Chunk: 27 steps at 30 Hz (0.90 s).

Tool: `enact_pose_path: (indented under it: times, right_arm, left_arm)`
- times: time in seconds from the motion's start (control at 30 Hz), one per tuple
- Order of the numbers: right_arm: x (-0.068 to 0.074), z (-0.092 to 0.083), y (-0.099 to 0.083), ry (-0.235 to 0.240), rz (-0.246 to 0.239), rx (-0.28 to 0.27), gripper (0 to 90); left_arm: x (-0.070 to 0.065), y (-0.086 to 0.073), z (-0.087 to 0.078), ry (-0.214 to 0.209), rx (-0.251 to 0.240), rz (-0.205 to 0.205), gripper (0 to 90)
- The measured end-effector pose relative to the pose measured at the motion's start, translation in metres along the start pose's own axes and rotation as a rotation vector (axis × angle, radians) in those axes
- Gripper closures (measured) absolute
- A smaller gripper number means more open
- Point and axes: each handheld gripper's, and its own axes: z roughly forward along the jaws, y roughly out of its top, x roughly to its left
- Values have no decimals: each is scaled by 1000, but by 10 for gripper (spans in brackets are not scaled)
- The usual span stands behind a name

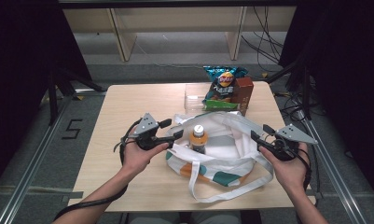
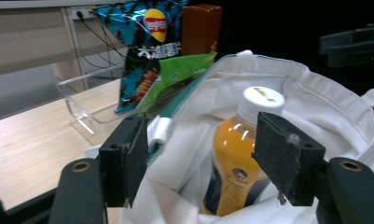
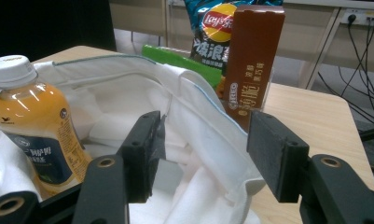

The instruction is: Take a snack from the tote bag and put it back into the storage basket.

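Left hand-held gripper (image 1: pixel 171 129) and right hand-held gripper (image 1: pixel 261 133) flank the white tote bag (image 1: pixel 222 154) on the table (image 1: pixel 128 107), both with jaws spread, straddling the rim. Orange drink bottle (image 1: pixel 198 138) stands upright inside the bag.

The bottle's (image 1: pixel 198 138) lower part is hidden inside the white bag (image 1: pixel 231 140).

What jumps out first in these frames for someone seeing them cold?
The white tote bag lies open at the table's middle, with an orange drink bottle standing inside it. The left gripper and right gripper, both open, flank the bag's mouth from either side. Behind the bag, a blue chip bag and a brown carton stand by a clear tray.
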Motion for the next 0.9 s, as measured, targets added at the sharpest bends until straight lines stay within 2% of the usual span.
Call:
enact_pose_path:
  times: [0.03, 0.07, 0.1, 0.17, 0.3, 0.37, 0.43, 0.47, 0.57, 0.6, 0.63, 0.7, 0.77, 0.8, 0.9]
  right_arm:
    - [0, 0, 0, -4, 2, -5, 459]
    - [-2, -2, 0, -15, -20, 1, 459]
    - [-1, -1, -1, -27, -9, -15, 459]
    - [0, -2, -1, -31, 10, -14, 459]
    - [-2, -3, 0, -13, -5, -8, 459]
    - [-2, -2, -1, -31, -12, -28, 459]
    - [-2, -1, -1, -28, -20, -21, 459]
    - [0, -3, -1, -19, 8, 3, 459]
    - [0, -2, -1, -13, 10, -3, 459]
    - [-2, -1, -1, -12, -13, -8, 459]
    - [-1, -2, -2, -14, 5, -5, 458]
    - [-2, -2, -1, -24, -17, -8, 459]
    - [-3, -2, -2, -34, -17, -23, 458]
    - [0, -3, -2, -33, 17, -9, 458]
    - [0, -3, -3, -34, 17, -10, 458]
  left_arm:
    - [-2, 0, 2, -11, -1, 0, 347]
    - [-4, 1, 5, -23, -4, 4, 348]
    - [-6, 1, 5, -23, 2, 10, 352]
    - [-10, 3, 8, -36, -2, 19, 362]
    - [-17, 4, 15, -66, 3, 34, 376]
    - [-20, 4, 18, -79, 8, 41, 383]
    - [-22, 4, 23, -97, 5, 45, 390]
    - [-23, 4, 24, -97, 14, 49, 392]
    - [-24, 4, 28, -104, 14, 53, 404]
    - [-24, 4, 30, -105, 13, 54, 406]
    - [-25, 5, 31, -108, 14, 56, 407]
    - [-25, 5, 33, -116, 15, 68, 409]
    - [-26, 4, 36, -121, 16, 66, 410]
    - [-26, 3, 38, -122, 16, 62, 411]
    - [-27, 2, 41, -125, 20, 64, 419]
